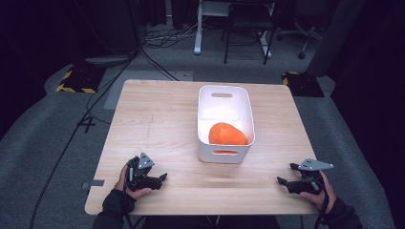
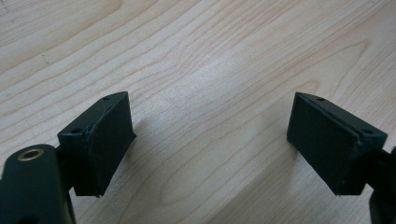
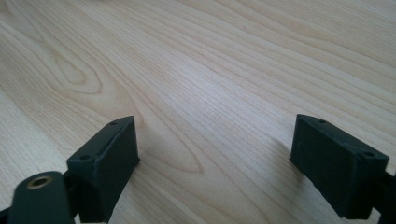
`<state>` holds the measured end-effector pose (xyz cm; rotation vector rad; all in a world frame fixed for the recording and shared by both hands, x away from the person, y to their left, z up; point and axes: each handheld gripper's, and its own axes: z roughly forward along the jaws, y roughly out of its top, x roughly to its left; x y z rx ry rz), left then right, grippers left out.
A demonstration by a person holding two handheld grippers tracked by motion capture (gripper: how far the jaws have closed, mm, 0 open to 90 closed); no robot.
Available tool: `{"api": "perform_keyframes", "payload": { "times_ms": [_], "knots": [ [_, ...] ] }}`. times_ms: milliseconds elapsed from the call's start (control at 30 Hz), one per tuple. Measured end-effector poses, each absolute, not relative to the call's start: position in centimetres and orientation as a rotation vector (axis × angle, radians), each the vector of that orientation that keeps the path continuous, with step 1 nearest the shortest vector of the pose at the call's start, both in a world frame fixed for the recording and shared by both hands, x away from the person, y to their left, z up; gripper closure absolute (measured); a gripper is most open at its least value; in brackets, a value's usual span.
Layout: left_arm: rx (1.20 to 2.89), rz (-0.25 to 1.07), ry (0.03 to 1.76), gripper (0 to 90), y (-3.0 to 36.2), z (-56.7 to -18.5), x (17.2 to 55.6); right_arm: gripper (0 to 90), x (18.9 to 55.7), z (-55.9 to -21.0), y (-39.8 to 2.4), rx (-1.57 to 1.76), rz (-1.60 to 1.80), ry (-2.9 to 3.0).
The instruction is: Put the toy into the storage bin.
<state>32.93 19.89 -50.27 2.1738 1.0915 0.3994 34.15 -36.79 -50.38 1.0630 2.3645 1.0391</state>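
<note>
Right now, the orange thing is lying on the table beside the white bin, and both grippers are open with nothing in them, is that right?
Not quite. The high view shows the orange thing inside the white bin, at its near end, not beside it on the table. The rest holds: the left gripper and right gripper are both open with nothing in them.

I'm working in what looks like a lab or studio. Black curtains, floor cables (image 1: 157, 36), hazard-striped stand bases (image 1: 76, 81) and grey carpet surround my wooden table (image 1: 157, 124).
</note>
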Motion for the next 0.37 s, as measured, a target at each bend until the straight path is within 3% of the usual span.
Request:
{"api": "perform_keyframes", "payload": {
  "times_ms": [367],
  "knots": [
    [2.174, 0.397, 1.093, 14.7, 19.85, -50.27, 32.96, 15.0, 34.15, -50.38, -36.79, 1.063, 1.04, 2.364]
  ]
}}
